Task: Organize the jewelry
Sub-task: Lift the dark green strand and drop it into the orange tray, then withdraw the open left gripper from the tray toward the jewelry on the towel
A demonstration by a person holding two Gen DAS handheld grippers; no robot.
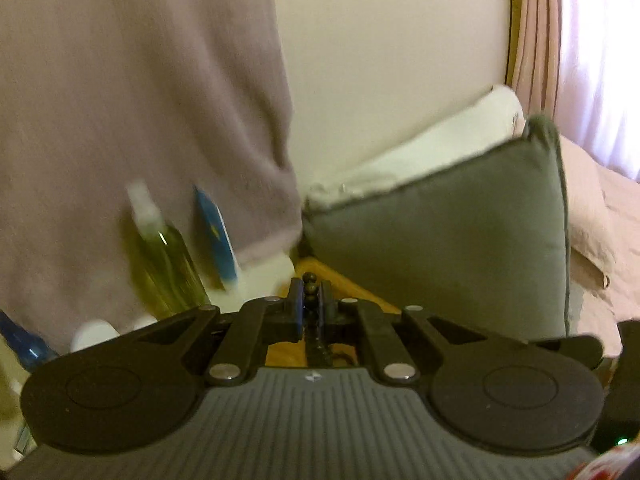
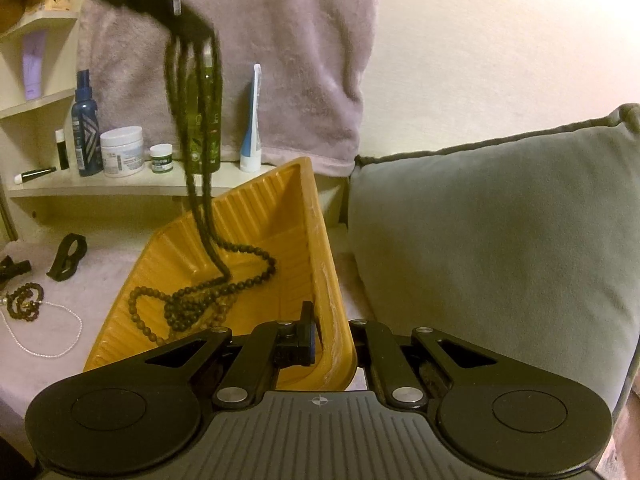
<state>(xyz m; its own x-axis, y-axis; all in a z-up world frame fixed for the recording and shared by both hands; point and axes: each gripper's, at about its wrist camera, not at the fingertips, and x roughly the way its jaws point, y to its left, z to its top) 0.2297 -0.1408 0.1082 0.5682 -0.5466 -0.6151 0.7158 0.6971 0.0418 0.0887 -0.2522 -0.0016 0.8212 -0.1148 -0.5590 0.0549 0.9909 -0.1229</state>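
Observation:
My left gripper (image 1: 310, 300) is shut on a dark bead necklace (image 1: 310, 294), held high; its strands (image 2: 208, 208) hang down into the yellow tray (image 2: 280, 208) in the right wrist view, blurred by motion. Dark and brown bead necklaces (image 2: 200, 300) lie piled in the tray. My right gripper (image 2: 320, 334) is shut on the tray's near right rim (image 2: 334, 320); only its left finger (image 2: 306, 336) shows. A white pearl necklace (image 2: 44, 354) and a brown bead bracelet (image 2: 26, 300) lie on the pale cloth left of the tray.
A grey cushion (image 2: 492, 232) stands close on the right. A shelf (image 2: 100, 186) behind the tray holds bottles, jars and a tube (image 2: 250, 120). A mauve towel (image 2: 280, 60) hangs on the wall. Black clips (image 2: 66, 256) lie at left.

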